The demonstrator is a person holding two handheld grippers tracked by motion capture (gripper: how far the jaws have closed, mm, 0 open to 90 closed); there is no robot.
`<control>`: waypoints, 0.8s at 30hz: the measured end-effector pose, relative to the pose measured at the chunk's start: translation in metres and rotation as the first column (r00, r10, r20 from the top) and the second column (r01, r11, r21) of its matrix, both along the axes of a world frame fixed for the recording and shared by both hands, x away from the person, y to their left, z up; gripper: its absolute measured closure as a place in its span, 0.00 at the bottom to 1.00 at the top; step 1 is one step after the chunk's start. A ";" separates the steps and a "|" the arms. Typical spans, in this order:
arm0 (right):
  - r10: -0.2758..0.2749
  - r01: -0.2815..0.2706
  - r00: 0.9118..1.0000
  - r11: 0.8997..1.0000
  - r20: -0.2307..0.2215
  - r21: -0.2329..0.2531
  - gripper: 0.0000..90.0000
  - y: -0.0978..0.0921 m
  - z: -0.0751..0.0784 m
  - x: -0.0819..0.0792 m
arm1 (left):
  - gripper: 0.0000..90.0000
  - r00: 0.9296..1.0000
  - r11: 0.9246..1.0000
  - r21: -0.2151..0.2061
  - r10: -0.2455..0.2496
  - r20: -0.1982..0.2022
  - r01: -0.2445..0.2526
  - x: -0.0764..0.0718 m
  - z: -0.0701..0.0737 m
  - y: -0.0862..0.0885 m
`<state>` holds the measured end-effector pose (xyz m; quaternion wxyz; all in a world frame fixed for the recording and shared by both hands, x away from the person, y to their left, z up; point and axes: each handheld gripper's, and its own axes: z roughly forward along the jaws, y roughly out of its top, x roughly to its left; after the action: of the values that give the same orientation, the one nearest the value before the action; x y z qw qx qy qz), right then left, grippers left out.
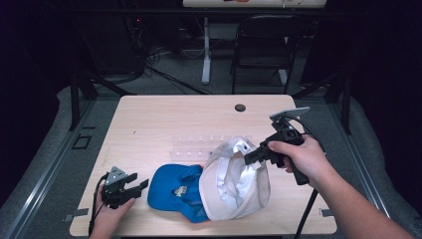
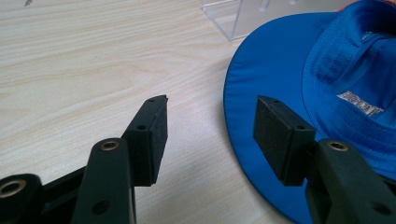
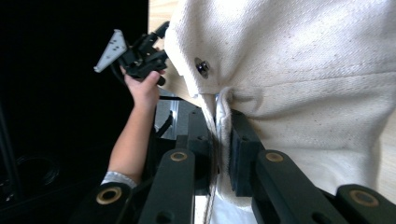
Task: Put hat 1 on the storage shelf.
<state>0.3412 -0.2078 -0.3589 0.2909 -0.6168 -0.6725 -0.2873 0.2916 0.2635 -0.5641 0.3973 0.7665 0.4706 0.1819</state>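
**Lifting the white hat off the blue hat**

Gripping the rim of the white hat (image 1: 234, 181), the right gripper (image 1: 250, 158) is holding it tilted up on edge at the near side of the table (image 1: 164, 117). In the right gripper view the two black jaws are pressing together on a fold of cream cloth (image 3: 299, 88), just below a metal snap (image 3: 202, 66), so the hold looks firm. The hat's lower edge is resting against the blue hat (image 1: 180, 191), which is lying flat on the wood just to its left.

The left gripper (image 1: 137, 186) is sitting low on the table beside the blue hat. Its jaws are standing well apart with nothing between them; in the left gripper view one pad (image 2: 275, 135) is hanging over the blue brim (image 2: 261, 70) and the other over bare wood.

A clear plastic rack (image 1: 199, 146) is standing just behind both hats.

Judged from this, the step in hand is separating the two hats. The next move calls for raising the white hat clear without dragging the blue one, while the left gripper is closing on the blue brim to pin or pick it.
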 end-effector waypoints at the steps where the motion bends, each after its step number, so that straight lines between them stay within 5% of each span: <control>1: -0.006 0.006 1.000 1.000 -0.003 0.008 0.91 -0.003 0.007 0.000 | 0.51 1.000 1.000 -0.002 0.001 0.001 -0.001 0.000 0.000 0.000; 14: -0.091 0.082 0.994 0.986 0.059 0.144 0.91 -0.031 0.031 0.004 | 0.50 1.000 1.000 0.005 -0.006 0.001 0.006 0.000 -0.001 -0.003; 24: -0.186 0.161 0.979 0.954 0.081 0.251 0.91 -0.037 0.041 0.021 | 0.51 1.000 1.000 0.010 -0.011 0.013 0.011 0.000 0.000 -0.004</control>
<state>0.3618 -0.2445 -0.3178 0.3026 -0.6174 -0.5896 -0.4237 0.2913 0.2592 -0.5645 0.3974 0.7699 0.4630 0.1869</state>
